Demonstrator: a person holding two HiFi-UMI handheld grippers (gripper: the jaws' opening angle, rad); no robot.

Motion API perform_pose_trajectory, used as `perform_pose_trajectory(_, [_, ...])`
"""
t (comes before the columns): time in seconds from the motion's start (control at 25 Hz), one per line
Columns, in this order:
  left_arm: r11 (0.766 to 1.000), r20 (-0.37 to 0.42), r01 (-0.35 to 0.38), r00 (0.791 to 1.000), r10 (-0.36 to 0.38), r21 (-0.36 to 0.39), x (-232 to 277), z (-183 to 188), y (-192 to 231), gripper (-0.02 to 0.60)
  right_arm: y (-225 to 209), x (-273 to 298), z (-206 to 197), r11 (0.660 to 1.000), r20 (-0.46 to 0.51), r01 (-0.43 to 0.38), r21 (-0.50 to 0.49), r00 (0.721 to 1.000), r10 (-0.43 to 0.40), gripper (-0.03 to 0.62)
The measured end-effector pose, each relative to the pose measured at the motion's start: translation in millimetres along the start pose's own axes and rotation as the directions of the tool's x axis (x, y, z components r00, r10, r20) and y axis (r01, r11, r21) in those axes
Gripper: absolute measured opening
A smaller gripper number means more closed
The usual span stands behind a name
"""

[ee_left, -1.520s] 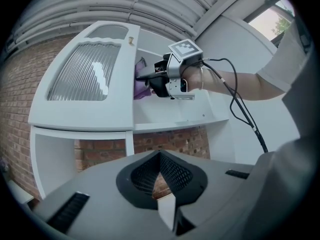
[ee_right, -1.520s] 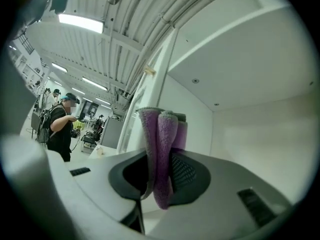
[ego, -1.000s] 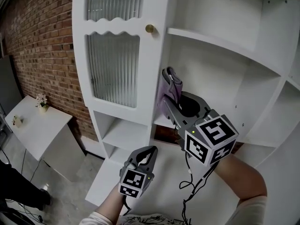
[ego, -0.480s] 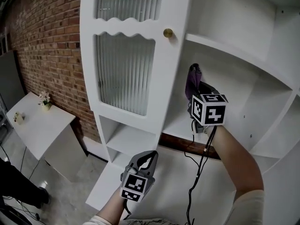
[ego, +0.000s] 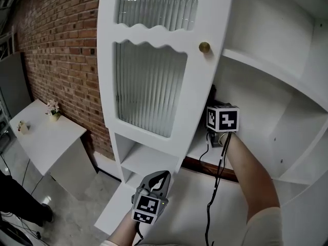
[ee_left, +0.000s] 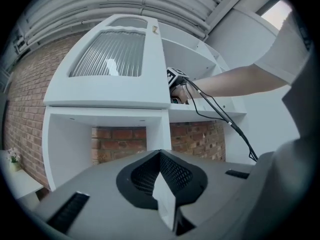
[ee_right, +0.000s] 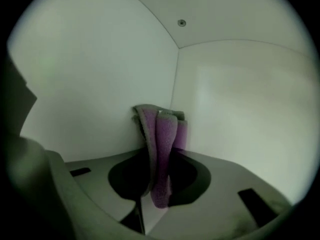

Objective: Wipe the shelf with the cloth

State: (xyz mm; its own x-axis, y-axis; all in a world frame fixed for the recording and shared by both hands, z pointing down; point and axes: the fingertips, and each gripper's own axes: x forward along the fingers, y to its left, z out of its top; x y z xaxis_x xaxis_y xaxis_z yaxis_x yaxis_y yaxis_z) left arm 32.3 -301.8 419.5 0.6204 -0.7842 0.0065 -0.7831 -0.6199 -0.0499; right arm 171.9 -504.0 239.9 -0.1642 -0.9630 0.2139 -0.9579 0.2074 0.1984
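My right gripper (ee_right: 156, 203) has pushed deeper into the cabinet over the last second. It is clamped on the purple cloth (ee_right: 164, 134), which now sits close to the back corner above the shelf (ego: 201, 143). From the head view the door (ego: 154, 86) now hides the cloth. I judge the wipe is starting from that corner. My left gripper (ego: 159, 177) hangs low, jaws together on nothing.
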Motion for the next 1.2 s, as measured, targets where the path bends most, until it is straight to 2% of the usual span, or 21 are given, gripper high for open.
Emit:
perform_pose_trajectory(0.16, [1.000, 0.005, 0.006, 1.000, -0.006, 0.005, 2.4, 0.6, -1.7, 0.014, 9.8, -1.1, -6.4, 0.997, -0.035, -0.059, 0.039, 0.998, 0.061, 0.083])
perform_pose_trajectory(0.28, [1.000, 0.012, 0.019, 1.000, -0.019, 0.003, 2.9, 4.0, -8.3, 0.014, 16.8, -9.0, -14.3, 0.997, -0.083, -0.082, 0.012, 0.993, 0.082, 0.083])
perform_pose_trajectory(0.48, [0.999, 0.015, 0.034, 0.999, -0.035, 0.015, -2.3, 7.8, -18.7, 0.015, 33.2, -31.1, -16.9, 0.994, -0.099, -0.103, -0.036, 0.990, 0.099, 0.083])
perform_pose_trajectory(0.68, [0.999, 0.019, 0.037, 0.999, -0.037, 0.023, -11.1, 12.4, -25.8, 0.015, 54.4, -61.6, -20.9, 0.986, -0.074, -0.143, -0.088, 0.988, 0.137, 0.084])
perform_pose_trajectory(0.88, [0.999, 0.009, 0.047, 0.999, -0.047, 0.025, -23.7, 13.3, -37.6, 0.014, 79.4, -95.1, -25.6, 0.978, -0.032, -0.189, -0.092, 0.982, 0.187, 0.084])
perform_pose_trajectory(1.2, [0.999, 0.001, 0.045, 0.999, -0.045, 0.029, -45.2, 13.2, -46.5, 0.014, 125.1, -160.2, -30.7, 0.946, 0.006, -0.292, -0.138, 0.955, 0.295, 0.084])
